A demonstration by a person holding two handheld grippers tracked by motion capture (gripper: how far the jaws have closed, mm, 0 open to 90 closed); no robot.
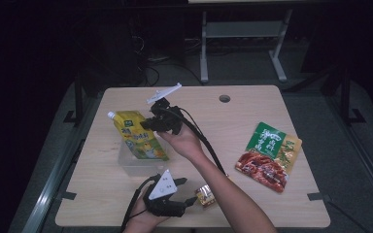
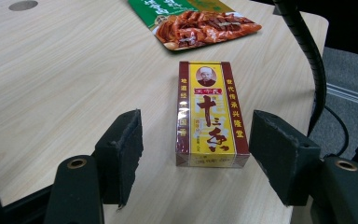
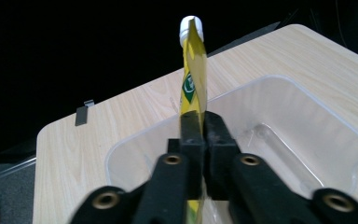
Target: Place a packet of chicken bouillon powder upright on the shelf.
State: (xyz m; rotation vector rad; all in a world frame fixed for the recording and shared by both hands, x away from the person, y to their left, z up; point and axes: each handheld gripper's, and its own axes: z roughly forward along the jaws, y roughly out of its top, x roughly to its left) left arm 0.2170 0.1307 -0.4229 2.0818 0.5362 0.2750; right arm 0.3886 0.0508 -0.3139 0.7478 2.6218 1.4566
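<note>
High view: a person works at a wooden worktop (image 1: 213, 121) with a pair of tongs in each hand.
Work in hand: judged to be packing food packets into the clear plastic bin (image 1: 136, 162); nothing lies on the bin floor as far as the right gripper view shows.
Right tongs (image 1: 145, 124): clamped on the yellow spouted pouch (image 1: 138, 136), pads pinching its thin edge; the pouch hangs over the bin, white cap uppermost.
Pouch position: above the bin's opening, lower end near or just inside the rim; not yet released.
Left tongs (image 1: 190, 200): held wide and holding nothing, near the front edge of the worktop.
Spice box (image 2: 212, 114): small red-and-yellow carton lying flat, between the left jaws yet clear of both pads.
Snack packet (image 1: 269, 155): green and red, flat on the right half of the worktop, well apart from the bin.
Left to do: judged, lower and let go the pouch, then the box and the packet.
Obstacles: the right tongs' cable (image 1: 209, 145) trails across the worktop beside the bin; the bin's path itself looks free.
Surroundings: dark room, a metal frame (image 1: 243, 43) beyond the worktop.
</note>
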